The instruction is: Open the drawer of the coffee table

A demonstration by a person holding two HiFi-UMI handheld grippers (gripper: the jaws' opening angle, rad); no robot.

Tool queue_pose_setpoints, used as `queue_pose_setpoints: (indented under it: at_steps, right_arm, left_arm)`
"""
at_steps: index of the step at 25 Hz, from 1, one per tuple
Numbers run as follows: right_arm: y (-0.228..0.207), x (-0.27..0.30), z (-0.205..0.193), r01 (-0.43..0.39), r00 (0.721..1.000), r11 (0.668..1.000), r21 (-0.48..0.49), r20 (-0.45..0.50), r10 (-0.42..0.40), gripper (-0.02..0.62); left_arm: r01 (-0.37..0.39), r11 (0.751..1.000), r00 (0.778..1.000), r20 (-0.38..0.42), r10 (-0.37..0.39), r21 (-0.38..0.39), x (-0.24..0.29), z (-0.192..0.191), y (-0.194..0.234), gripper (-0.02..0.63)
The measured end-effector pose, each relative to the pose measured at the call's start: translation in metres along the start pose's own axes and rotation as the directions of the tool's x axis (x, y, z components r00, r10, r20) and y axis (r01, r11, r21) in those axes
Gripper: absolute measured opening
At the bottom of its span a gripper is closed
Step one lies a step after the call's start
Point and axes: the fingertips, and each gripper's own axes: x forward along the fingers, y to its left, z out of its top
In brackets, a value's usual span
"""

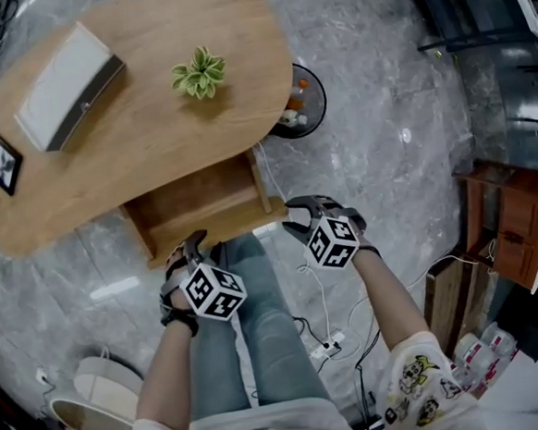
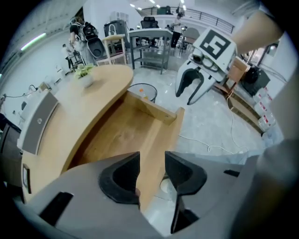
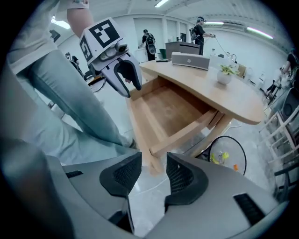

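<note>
Nearest the person's legs, the left gripper stands with jaws parted over the drawer's front board. The board's edge runs in line between them but is not pinched. The right gripper hangs at the board's right corner, also spread and holding nothing. The drawer sits well out from under the coffee table.

Judged: pull complete, release in hand. Lift both grippers straight up with jaws wide, so no pad nudges the board back.

Clearance: legs close behind, tabletop edge overhanging beyond, wire bin past the right corner, open floor to the right.
</note>
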Motion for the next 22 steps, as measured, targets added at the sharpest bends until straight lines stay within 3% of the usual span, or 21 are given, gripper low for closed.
queue_pose_setpoints:
  at_steps: [5,12,18,22]
  right_arm:
    - [-0.003,-0.048,0.060,0.093,0.991,0.995,0.040,0.093,-0.096,0.141]
    - [0.007,-0.154,0.152,0.220,0.941,0.971,0.096,0.240,-0.237,0.141]
    - [0.008,-0.241,0.211,0.284,0.870,0.938,0.201,0.357,-0.340,0.141]
    - [0.011,-0.295,0.238,0.295,0.840,0.936,0.190,0.415,-0.349,0.141]
  left_arm:
    - [-0.070,0.996,0.995,0.072,0.074,-0.054,-0.062,0.014,0.030,0.163]
    - [-0.175,0.979,0.964,0.184,0.192,-0.107,-0.181,0.026,0.055,0.160]
    - [-0.247,0.947,0.911,0.284,0.298,-0.204,-0.276,0.047,0.071,0.150]
    - [-0.283,0.919,0.859,0.352,0.371,-0.275,-0.330,0.074,0.076,0.150]
